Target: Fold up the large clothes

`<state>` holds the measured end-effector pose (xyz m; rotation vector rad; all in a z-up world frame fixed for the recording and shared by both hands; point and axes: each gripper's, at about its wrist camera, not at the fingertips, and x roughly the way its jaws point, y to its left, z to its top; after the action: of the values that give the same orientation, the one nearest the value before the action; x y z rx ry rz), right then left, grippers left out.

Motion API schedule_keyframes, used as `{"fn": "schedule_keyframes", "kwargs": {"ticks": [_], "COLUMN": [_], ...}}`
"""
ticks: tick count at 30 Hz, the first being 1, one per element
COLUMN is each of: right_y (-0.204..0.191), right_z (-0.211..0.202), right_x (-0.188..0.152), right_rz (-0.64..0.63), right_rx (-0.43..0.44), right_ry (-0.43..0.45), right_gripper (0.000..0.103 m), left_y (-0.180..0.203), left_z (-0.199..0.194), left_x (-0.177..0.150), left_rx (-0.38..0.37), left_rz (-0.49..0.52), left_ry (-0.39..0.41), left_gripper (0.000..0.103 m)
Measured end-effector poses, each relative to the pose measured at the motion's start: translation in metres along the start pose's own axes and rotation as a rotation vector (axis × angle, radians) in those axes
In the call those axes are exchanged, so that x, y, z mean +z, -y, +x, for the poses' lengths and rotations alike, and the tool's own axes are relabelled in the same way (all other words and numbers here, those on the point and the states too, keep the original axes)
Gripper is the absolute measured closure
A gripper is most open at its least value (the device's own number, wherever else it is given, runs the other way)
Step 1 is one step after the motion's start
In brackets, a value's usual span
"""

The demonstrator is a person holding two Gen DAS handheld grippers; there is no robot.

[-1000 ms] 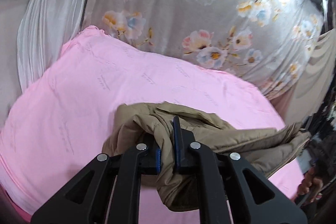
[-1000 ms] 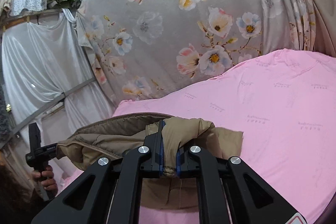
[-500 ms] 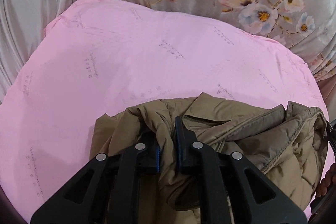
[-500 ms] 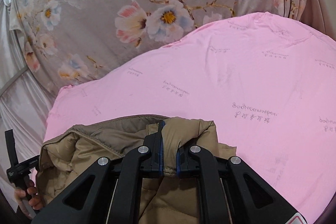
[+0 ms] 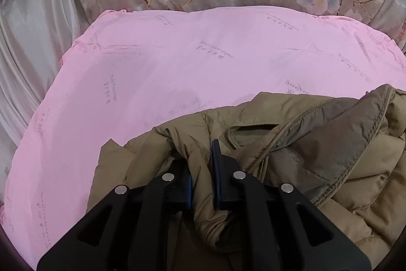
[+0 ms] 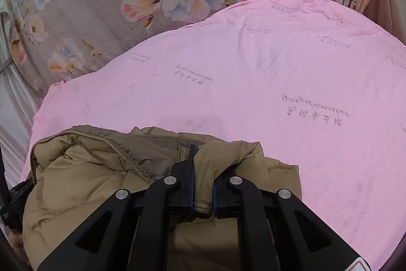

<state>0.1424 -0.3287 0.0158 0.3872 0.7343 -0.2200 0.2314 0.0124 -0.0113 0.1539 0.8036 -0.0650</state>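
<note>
1. Both grippers have come down and forward with the tan quilted puffer jacket point(image 5: 317, 159). A second ago it hung clear above the pink printed bed sheet point(image 5: 177, 67); now its bulk is bunched low, seemingly resting on the sheet just ahead of and beside both sets of jaws.
2. The left gripper point(image 5: 203, 169) pinches a ridge of jacket fabric between its blue-lined jaws. The gap is narrow and filled with cloth, slightly wider than a second ago but steady now. To the right of these jaws lie the piped collar edge and the jacket's puffy body.
3. The right gripper point(image 6: 203, 179) has its jaws clamped on a thick roll of the same jacket point(image 6: 83, 169), its hold unchanged. The roll bulges ahead of the jaw tips, and the stitched collar and crumpled body sit to their left.
4. Beyond both sets of jaws the sheet is bare up to the grey floral curtain point(image 6: 114, 4) behind the bed, which fills less of each view than before.
5. My reading: the carry is over and the laying-out is starting. The jacket is still a crumpled heap, not yet spread, so no fold has begun. It likely needs pulling flat across the bare sheet ahead of the jaws first.
</note>
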Motion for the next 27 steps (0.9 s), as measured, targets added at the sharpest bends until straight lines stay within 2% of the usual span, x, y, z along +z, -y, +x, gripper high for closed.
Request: {"fn": "schedule_keyframes", "kwargs": {"ticks": [8, 14, 17, 20, 21, 22, 24, 27], "right_y": [-0.002, 0.002, 0.01, 0.02, 0.021, 0.021, 0.022, 0.011], "right_z": [0.006, 0.009, 0.002, -0.036, -0.049, -0.064, -0.092, -0.115], "right_x": [-0.004, -0.003, 0.002, 0.004, 0.004, 0.003, 0.002, 0.001], "right_rz": [-0.013, 0.007, 0.041, 0.069, 0.063, 0.05, 0.021, -0.003], "right_rx": [-0.019, 0.002, 0.031, 0.081, 0.075, 0.047, 0.006, 0.004], "right_ry": [-0.011, -0.026, -0.054, -0.027, -0.012, 0.017, 0.086, 0.123], "right_gripper": [0.095, 0.095, 0.095, 0.091, 0.085, 0.069, 0.053, 0.053], "left_y": [0.017, 0.016, 0.007, -0.011, -0.017, -0.024, -0.029, -0.026], "left_z": [0.002, 0.004, -0.001, -0.025, -0.036, -0.053, -0.079, -0.112], "left_x": [-0.006, -0.006, -0.005, -0.005, -0.005, -0.006, -0.007, -0.002], "left_rx": [0.105, 0.099, 0.042, -0.035, -0.049, -0.03, 0.039, 0.062], "left_rz": [0.06, 0.056, 0.037, 0.029, 0.026, 0.027, 0.046, 0.076], "left_ry": [0.036, 0.035, 0.023, 0.027, 0.037, 0.064, 0.127, 0.183], "left_gripper": [0.091, 0.091, 0.09, 0.08, 0.073, 0.053, 0.029, 0.029]}}
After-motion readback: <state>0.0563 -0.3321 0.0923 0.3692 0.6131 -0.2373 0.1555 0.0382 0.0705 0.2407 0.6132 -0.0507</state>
